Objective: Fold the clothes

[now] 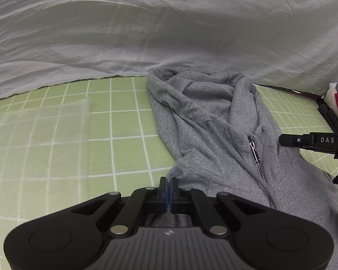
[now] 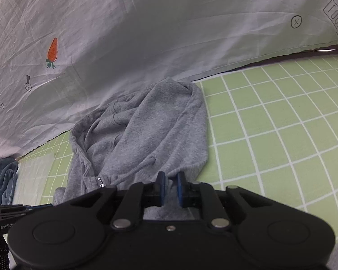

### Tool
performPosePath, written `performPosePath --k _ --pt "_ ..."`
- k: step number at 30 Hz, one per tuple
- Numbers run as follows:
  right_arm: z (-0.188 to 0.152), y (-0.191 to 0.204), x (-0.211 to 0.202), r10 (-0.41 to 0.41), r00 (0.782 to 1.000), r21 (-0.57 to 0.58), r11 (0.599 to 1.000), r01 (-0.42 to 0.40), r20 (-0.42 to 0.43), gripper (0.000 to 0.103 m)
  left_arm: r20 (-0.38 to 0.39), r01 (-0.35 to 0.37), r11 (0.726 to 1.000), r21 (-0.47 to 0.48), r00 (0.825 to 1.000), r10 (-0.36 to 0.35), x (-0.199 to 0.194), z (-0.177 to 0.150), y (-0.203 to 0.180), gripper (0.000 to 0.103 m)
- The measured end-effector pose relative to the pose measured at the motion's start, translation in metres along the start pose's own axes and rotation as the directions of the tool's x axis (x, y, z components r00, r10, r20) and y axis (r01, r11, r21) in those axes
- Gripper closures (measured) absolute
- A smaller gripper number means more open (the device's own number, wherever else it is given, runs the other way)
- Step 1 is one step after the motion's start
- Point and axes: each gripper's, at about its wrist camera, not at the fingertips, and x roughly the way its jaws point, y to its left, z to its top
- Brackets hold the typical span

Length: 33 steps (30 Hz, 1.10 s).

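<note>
Behind everything hangs a crumpled white sheet (image 1: pixel 191 33) printed with a carrot (image 2: pixel 52 50) and small marks; below it spreads my green grid mat (image 2: pixel 281 123).

On that mat lies the grey hoodie (image 1: pixel 214 123), bunched, its hood (image 2: pixel 146 112) heaped at the far end against the sheet and its body running back toward me. So its long axis goes near to far, hood away, with the zipper (image 1: pixel 255 155) lying roughly along that line and the front facing up. A thin pale sheet (image 1: pixel 38 139) lies flat on the mat to the left of the hoodie, and a blue-grey cloth (image 2: pixel 2 180) sits beyond it at the mat's edge.

My left gripper (image 1: pixel 169 183) has its pads pressed together at the hoodie's left edge near the shoulder; grey fabric meets the tips, and I judge it pinched. My right gripper (image 2: pixel 170 180) has its pads drawn close with a fold of grey between them on the opposite side.

To do this step well, I judge I should lift both shoulders evenly, keep the hands level and apart so the cloth pulls taut, and shake the hood out flat before folding; uneven tension would skew the zipper line. A thin pinch may slip.
</note>
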Motion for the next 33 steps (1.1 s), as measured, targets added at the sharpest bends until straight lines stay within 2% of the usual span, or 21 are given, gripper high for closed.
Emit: performPosePath --k 4,6,10,12,13,15,16,17,20,24,27,29,30,33 --pt "0.010 -0.001 0.013 -0.012 1.000 -0.057 0.998 0.012 -0.002 0.094 0.025 -0.044 0.999 0.001 0.999 0.044 0.006 0.014 0.005 0.101" --pt "0.017 0.000 0.020 -0.044 0.999 -0.072 0.996 0.044 0.004 0.101 0.026 -0.073 0.997 -0.020 0.997 0.074 0.014 0.018 0.012 0.101" --pt "0.033 0.001 0.027 -0.108 0.994 -0.099 0.989 0.109 0.019 0.103 0.014 -0.214 0.975 -0.063 0.977 0.215 0.018 0.026 0.023 0.103" --pt "0.039 0.003 0.013 -0.111 0.993 -0.106 0.988 0.116 0.051 0.102 0.037 -0.181 0.973 -0.142 0.982 0.187 0.002 0.026 0.031 0.101" --pt "0.039 0.005 0.001 -0.110 0.991 -0.113 0.987 0.117 0.072 0.099 0.057 -0.168 0.973 -0.157 0.982 0.179 -0.009 0.025 0.031 0.100" --pt "0.029 0.013 -0.023 -0.114 0.989 -0.142 0.982 0.127 0.091 0.083 0.082 -0.166 0.972 -0.164 0.980 0.182 -0.031 0.020 0.026 0.089" --pt "0.020 0.018 -0.034 -0.118 0.989 -0.158 0.979 0.132 0.093 0.068 0.094 -0.165 0.972 -0.168 0.979 0.183 -0.043 0.015 0.022 0.080" --pt "0.008 0.023 -0.046 -0.121 0.989 -0.171 0.976 0.135 0.090 0.066 0.100 -0.161 0.971 -0.177 0.978 0.181 -0.054 0.007 0.017 0.075" --pt "-0.042 0.035 -0.076 -0.111 0.993 -0.181 0.977 0.116 0.036 0.066 0.091 -0.139 0.965 -0.223 0.982 0.163 -0.085 -0.027 0.003 0.065" --pt "-0.118 0.044 -0.104 -0.112 0.991 -0.189 0.977 0.097 -0.070 0.068 0.044 -0.152 0.955 -0.253 0.985 0.168 -0.122 -0.083 -0.007 0.061" --pt "-0.163 0.041 -0.133 -0.178 0.983 -0.213 0.963 0.164 -0.051 0.063 0.000 -0.171 0.945 -0.280 0.984 0.178 -0.147 -0.127 -0.007 0.051" --pt "-0.180 0.039 -0.150 -0.196 0.980 -0.242 0.953 0.182 -0.036 0.063 -0.022 -0.203 0.931 -0.303 0.978 0.206 -0.163 -0.151 -0.002 0.039" --pt "-0.186 0.040 -0.156 -0.211 0.977 -0.250 0.948 0.195 -0.035 0.062 -0.030 -0.220 0.921 -0.321 0.975 0.222 -0.169 -0.161 0.001 0.038" --pt "-0.200 0.048 -0.167 -0.256 0.966 -0.296 0.926 0.236 -0.031 0.051 -0.061 -0.257 0.879 -0.401 0.965 0.255 -0.187 -0.192 0.017 0.037"
